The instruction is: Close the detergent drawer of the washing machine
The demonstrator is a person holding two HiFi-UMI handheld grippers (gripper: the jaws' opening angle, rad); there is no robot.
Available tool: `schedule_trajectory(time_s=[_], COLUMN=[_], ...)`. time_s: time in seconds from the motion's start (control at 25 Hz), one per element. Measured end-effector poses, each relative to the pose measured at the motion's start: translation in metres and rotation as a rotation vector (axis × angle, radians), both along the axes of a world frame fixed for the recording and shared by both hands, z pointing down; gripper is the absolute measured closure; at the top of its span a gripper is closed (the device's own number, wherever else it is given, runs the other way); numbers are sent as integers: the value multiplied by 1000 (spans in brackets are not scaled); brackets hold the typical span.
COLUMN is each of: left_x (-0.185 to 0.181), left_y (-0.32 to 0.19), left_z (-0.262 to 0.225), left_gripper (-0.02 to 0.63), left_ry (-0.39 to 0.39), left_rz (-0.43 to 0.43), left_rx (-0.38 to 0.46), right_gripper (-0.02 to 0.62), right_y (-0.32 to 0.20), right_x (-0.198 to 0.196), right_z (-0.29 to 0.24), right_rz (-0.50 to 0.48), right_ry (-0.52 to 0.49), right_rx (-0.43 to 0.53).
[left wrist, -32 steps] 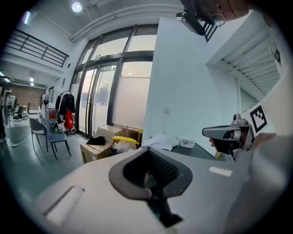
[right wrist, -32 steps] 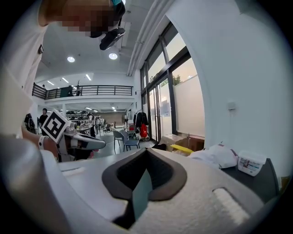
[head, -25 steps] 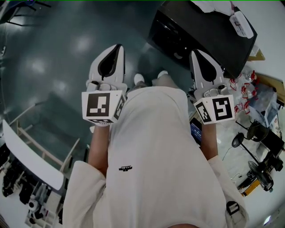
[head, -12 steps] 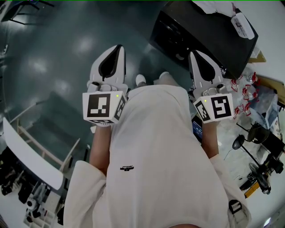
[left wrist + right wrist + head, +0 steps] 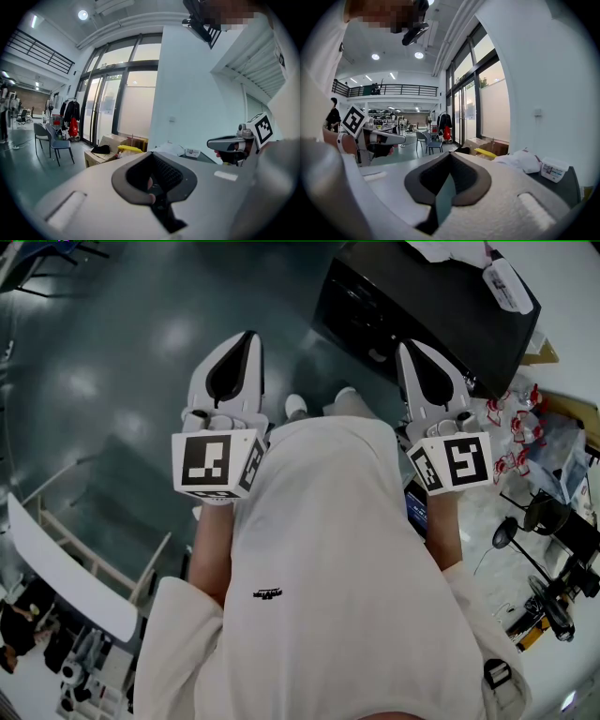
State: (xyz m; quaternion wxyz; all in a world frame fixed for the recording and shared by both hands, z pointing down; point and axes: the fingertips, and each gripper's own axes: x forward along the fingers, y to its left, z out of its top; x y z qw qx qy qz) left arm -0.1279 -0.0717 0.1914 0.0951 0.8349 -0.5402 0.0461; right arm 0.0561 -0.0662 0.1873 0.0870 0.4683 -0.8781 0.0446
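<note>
A black box-shaped machine (image 5: 422, 306) stands on the floor at the upper right of the head view; no detergent drawer shows on it. A white cloth (image 5: 450, 251) and a white pack (image 5: 506, 287) lie on its top. Both grippers are held at chest height in front of a person in a white coat. My left gripper (image 5: 248, 337) points forward over bare floor, jaws together, holding nothing. The right gripper (image 5: 405, 345) is shut too, its tip just short of the machine's near edge. In the gripper views the left gripper (image 5: 152, 157) and the right gripper (image 5: 451, 154) each show joined jaws.
A white rail frame (image 5: 75, 568) stands at the lower left. Stands, cables and red-white clutter (image 5: 553, 540) crowd the right side. Chairs (image 5: 54, 140) and cardboard boxes (image 5: 112, 145) sit by the tall windows. Grey-green floor (image 5: 141, 334) spreads ahead on the left.
The right gripper has edged slightly up toward the black machine. The left gripper has stayed in place.
</note>
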Motion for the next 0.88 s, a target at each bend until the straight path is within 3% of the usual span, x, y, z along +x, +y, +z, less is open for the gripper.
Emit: schedule_trajectory(time_s=[0.88], left_x=[-6], left_y=[4], left_z=[9], left_gripper=[588], left_ry=[23], left_rz=[8], left_rx=[-12], right_gripper=[595], right_y=[6], right_x=[-2], right_z=[-2], right_rz=[32], right_ry=[22], right_rx=[13])
